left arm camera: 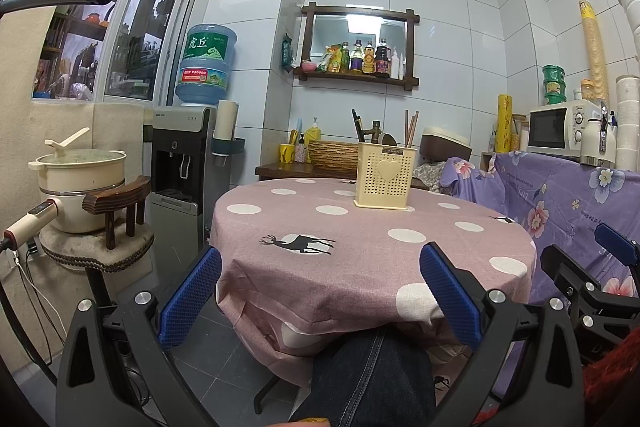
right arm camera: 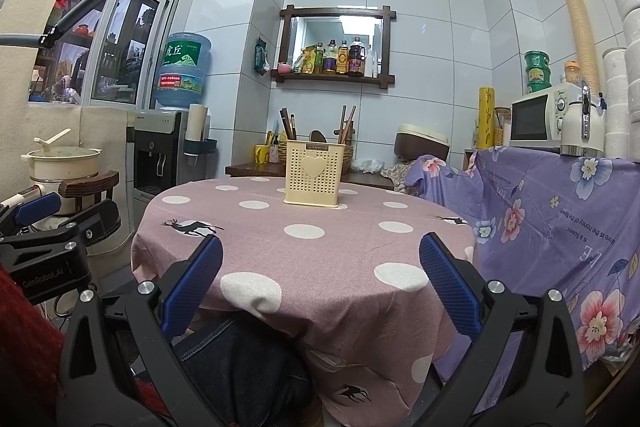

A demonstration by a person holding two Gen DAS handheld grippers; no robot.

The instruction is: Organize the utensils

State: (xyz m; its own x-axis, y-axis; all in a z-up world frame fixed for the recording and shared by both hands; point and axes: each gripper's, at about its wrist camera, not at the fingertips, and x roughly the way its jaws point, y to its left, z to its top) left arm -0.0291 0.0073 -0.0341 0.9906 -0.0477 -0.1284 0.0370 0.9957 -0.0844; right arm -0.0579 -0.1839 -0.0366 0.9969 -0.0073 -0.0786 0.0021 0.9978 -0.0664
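Both my claws spread wide, nothing held: left gripper [left arm camera: 320, 291], right gripper [right arm camera: 320, 283], near table edge. Cream utensil holder [right arm camera: 315, 173] upright at far side of pink dotted tablecloth [right arm camera: 304, 267], chopsticks [right arm camera: 346, 125] standing inside.

Round table [right arm camera: 320, 259], polka-dot cloth [right arm camera: 248, 291], utensil holder [right arm camera: 314, 173]

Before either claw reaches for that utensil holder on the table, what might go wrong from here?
1. The utensil holder looks light and tall; a sideways nudge could tip it.
2. The chopsticks stick above its rim, so an open right claw could snag them.
3. The tablecloth hangs loose; the left claw might drag it.
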